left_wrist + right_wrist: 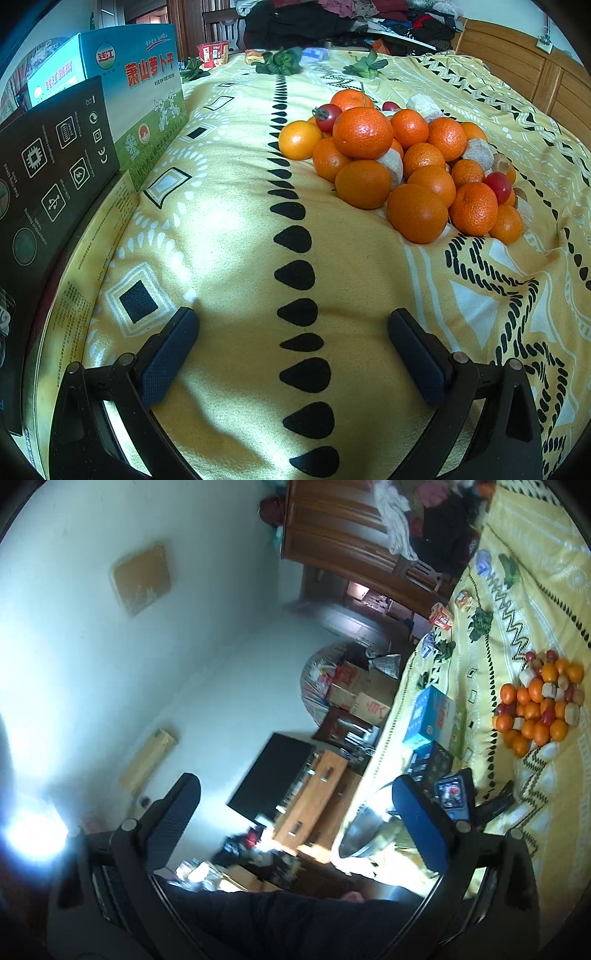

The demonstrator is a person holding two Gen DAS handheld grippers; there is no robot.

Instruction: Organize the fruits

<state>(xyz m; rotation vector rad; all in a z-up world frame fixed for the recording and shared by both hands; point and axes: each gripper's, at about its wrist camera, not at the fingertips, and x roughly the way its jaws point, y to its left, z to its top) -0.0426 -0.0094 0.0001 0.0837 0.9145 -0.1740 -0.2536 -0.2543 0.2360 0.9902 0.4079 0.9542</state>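
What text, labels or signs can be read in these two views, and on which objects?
"萧山萝卜干": red characters on the blue-and-green cardboard box.
"CE" mark and white icons: black cardboard box; its captions are too small.
Red instant noodle cup: print blurred.
Brown cartons: red characters unreadable.

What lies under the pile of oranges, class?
The pile of oranges sits on a yellow patterned cloth. Pale chunks and small tomatoes are mixed in; the cloth beneath is hidden.

"萧山萝卜干" on blue carton [144, 92]
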